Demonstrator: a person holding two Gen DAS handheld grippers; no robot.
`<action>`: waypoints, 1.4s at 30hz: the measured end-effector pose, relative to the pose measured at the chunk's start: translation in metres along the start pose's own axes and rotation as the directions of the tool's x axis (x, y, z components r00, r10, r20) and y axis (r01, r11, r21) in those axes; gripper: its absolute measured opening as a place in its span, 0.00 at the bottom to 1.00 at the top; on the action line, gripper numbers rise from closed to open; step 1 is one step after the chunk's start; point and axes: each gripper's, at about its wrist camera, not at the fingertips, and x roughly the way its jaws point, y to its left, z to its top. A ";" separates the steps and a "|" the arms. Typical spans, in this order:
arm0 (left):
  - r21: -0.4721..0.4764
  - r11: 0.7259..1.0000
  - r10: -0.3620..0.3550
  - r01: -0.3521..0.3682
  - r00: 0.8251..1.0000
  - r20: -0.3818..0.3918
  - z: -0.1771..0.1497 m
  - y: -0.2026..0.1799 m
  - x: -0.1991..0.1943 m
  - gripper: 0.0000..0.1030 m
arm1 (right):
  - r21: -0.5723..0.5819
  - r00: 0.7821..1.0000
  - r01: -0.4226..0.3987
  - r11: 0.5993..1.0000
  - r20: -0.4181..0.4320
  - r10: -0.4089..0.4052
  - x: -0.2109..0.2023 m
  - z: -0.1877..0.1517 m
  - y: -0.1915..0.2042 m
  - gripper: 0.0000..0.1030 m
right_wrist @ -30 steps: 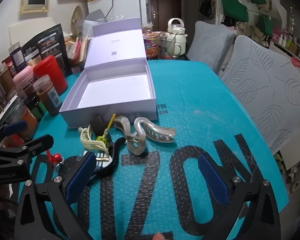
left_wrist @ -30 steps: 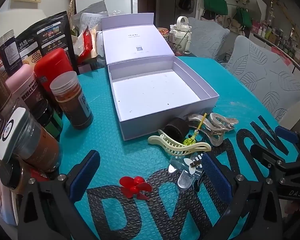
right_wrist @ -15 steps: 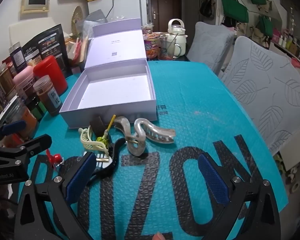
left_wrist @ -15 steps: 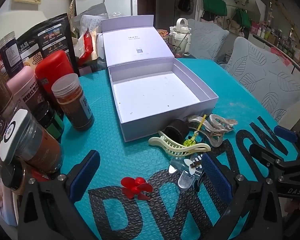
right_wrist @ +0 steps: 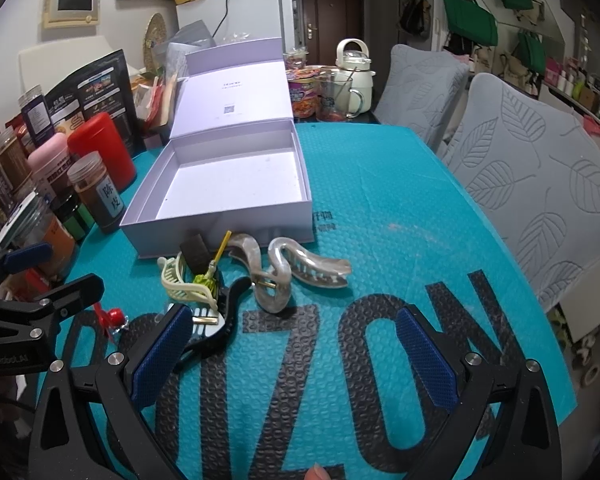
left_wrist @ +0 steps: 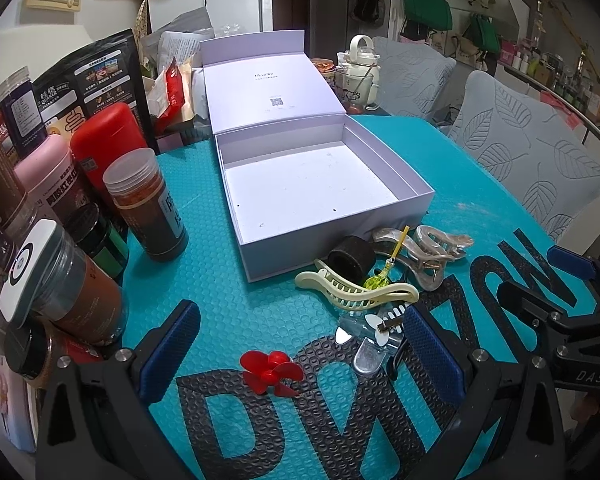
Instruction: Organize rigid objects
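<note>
An open, empty white box (left_wrist: 416,199) (right_wrist: 220,227) with its lid tipped back sits on the teal mat. In front of it lies a pile of hair clips: a cream claw clip (left_wrist: 356,290) (right_wrist: 180,284), a marbled grey claw clip (left_wrist: 432,250) (right_wrist: 296,270), a black foam roller (left_wrist: 350,256) (right_wrist: 194,252), a yellow-green pin (left_wrist: 380,278), a clear clip (left_wrist: 370,346) and a black clip (right_wrist: 224,320). A red flower clip (left_wrist: 270,372) (right_wrist: 114,316) lies apart. My left gripper (left_wrist: 300,356) is open just before the red flower. My right gripper (right_wrist: 292,356) is open and empty, near the pile.
Jars and canisters (left_wrist: 148,204) (right_wrist: 100,196) crowd the left edge of the table, with a black pouch (left_wrist: 96,76) behind. A white kettle (right_wrist: 352,76) and a glass mug (right_wrist: 336,94) stand at the far edge. Grey cushioned chairs (right_wrist: 532,184) line the right side.
Both grippers have shifted only slightly; the objects on the mat have not moved.
</note>
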 end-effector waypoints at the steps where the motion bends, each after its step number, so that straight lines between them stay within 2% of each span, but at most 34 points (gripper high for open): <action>1: -0.001 1.000 -0.001 0.001 1.000 0.001 0.000 0.000 0.000 1.00 | 0.000 1.000 0.001 1.000 0.001 -0.001 0.000 0.000 0.000 1.00; 30: -0.002 1.000 0.001 -0.001 1.000 0.008 0.000 0.001 -0.004 1.00 | -0.014 1.000 0.001 1.000 0.009 0.000 -0.003 0.002 0.002 1.00; 42: -0.017 1.000 -0.024 0.024 1.000 -0.010 -0.010 0.002 0.000 1.00 | -0.013 1.000 -0.013 1.000 0.005 0.013 -0.001 -0.001 0.000 1.00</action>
